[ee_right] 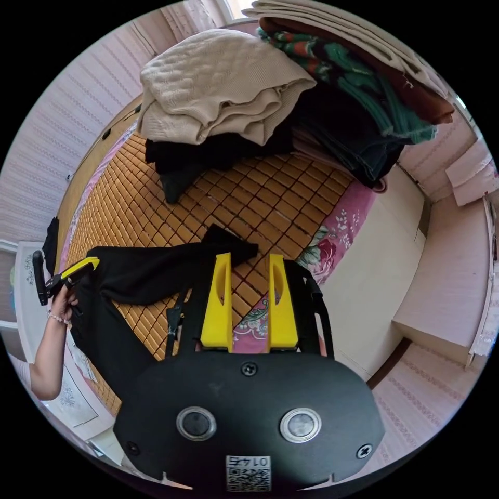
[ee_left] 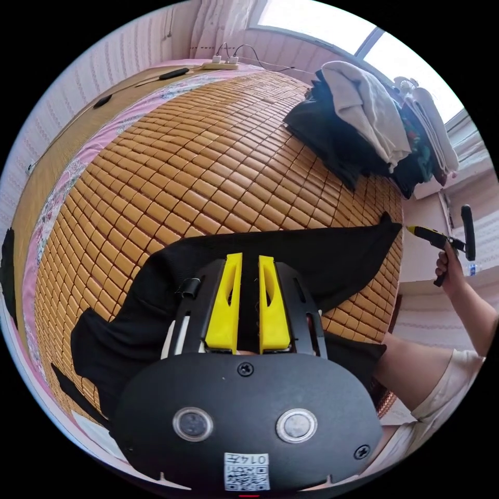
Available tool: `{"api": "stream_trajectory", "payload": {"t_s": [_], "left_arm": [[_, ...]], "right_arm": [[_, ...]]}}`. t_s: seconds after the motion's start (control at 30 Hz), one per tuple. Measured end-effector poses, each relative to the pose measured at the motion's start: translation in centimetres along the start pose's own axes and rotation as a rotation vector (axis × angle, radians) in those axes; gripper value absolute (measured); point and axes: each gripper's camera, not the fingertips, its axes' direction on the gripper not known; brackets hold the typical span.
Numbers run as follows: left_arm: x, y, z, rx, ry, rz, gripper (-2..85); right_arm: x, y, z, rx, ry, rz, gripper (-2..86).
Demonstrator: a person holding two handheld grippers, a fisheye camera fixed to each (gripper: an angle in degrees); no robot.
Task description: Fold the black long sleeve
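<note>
The black long sleeve [ee_left: 322,254] lies spread on a bamboo mat [ee_left: 182,156], one sleeve stretched out to the mat's edge. My left gripper [ee_left: 250,257] sits over the garment's body, its yellow jaws close together with black cloth in the narrow gap. From the right gripper view, the left gripper [ee_right: 86,266] meets the garment [ee_right: 145,275] at its edge. My right gripper [ee_right: 249,257] is open, with mat and pink sheet between its jaws. The sleeve end [ee_right: 234,244] lies just past its left jaw. The right gripper [ee_left: 413,228] also appears beside the sleeve end [ee_left: 387,223].
A pile of folded clothes [ee_left: 364,119] stands on the mat's far side, topped by a beige knit [ee_right: 223,93]. A power strip [ee_left: 221,65] lies at the back. The bed's side drops off along a pink floral sheet [ee_right: 338,228]. A person's arm [ee_left: 468,306] holds the right gripper.
</note>
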Motion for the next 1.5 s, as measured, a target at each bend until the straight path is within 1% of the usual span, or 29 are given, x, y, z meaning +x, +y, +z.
{"api": "stream_trajectory", "payload": {"t_s": [0.1,0.17,0.23,0.33,0.4,0.47,0.53,0.6,0.67,0.7,0.73,0.8,0.9,1.0,1.07,1.17,1.3,1.43,1.5], "left_arm": [[3.4,-0.8,1.7,-0.002,0.058,0.041,6.0],[5.7,-1.6,4.5,-0.055,0.081,0.069,6.2],[6.9,-1.9,6.8,-0.113,0.073,0.083,6.3],[7.2,-1.3,7.3,-0.073,0.097,0.067,5.5],[7.1,-1.0,7.5,-0.085,0.122,0.066,3.5],[7.1,-0.6,7.7,-0.089,0.152,0.048,0.0],[7.8,-0.7,7.3,-0.088,0.131,0.066,-0.6],[8.4,-0.9,5.6,-0.016,0.109,0.069,-0.8],[8.7,-1.6,4.2,0.052,0.091,0.032,-0.9],[8.7,-1.9,4.3,0.046,0.092,0.024,-0.9],[8.7,-2.5,5.2,0.002,0.102,0.022,-0.8],[8.9,-3.0,5.9,-0.045,0.073,-0.004,-0.6],[10.4,-2.7,4.8,-0.016,0.033,0.024,-0.4],[11.5,-2.3,4.3,0.007,-0.016,0.025,-0.5],[11.5,-2.5,4.4,0.007,-0.048,-0.012,-0.7],[11.7,-3.3,4.9,-0.005,-0.033,-0.042,-0.9],[12.6,-4.1,3.8,0.006,-0.033,-0.056,-1.0],[12.0,-4.6,1.5,0.028,0.016,-0.112,-1.0],[11.6,-4.9,-0.7,0.079,0.004,-0.131,-1.0]], "right_arm": [[-1.4,-1.0,0.5,0.005,0.024,-0.073,11.1],[-1.9,-1.3,2.7,-0.095,0.042,-0.098,9.9],[-1.6,-0.9,3.0,-0.121,0.012,-0.088,6.7],[-1.3,0.0,1.0,-0.097,0.004,-0.092,3.6],[-1.5,0.5,-1.0,-0.081,-0.024,-0.118,2.0],[-2.3,0.6,-5.1,-0.052,-0.067,-0.162,1.2],[-3.1,-0.1,-7.9,-0.035,-0.071,-0.204,1.0],[-3.4,-1.5,-9.0,-0.036,-0.06,-0.228,1.3],[-2.9,-4.3,-7.5,-0.018,-0.051,-0.23,2.5],[-2.6,-4.9,-6.5,-0.024,-0.04,-0.22,3.0],[-2.1,-5.9,-4.5,-0.06,-0.03,-0.191,3.9],[-2.1,-6.3,-2.7,-0.079,-0.06,-0.168,5.2],[-3.7,-5.6,-0.2,-0.086,-0.009,-0.209,6.1],[-4.6,-4.8,4.4,-0.192,0.02,-0.255,5.3],[-4.2,-3.9,4.6,-0.154,0.059,-0.261,3.3],[-2.7,-2.8,5.8,-0.19,0.137,-0.242,0.8],[-1.4,-2.3,7.1,-0.181,0.125,-0.257,-0.2],[-1.6,-3.2,9.0,-0.214,0.221,-0.282,-0.4],[-1.9,-3.7,9.0,-0.164,0.203,-0.299,-0.3]]}}
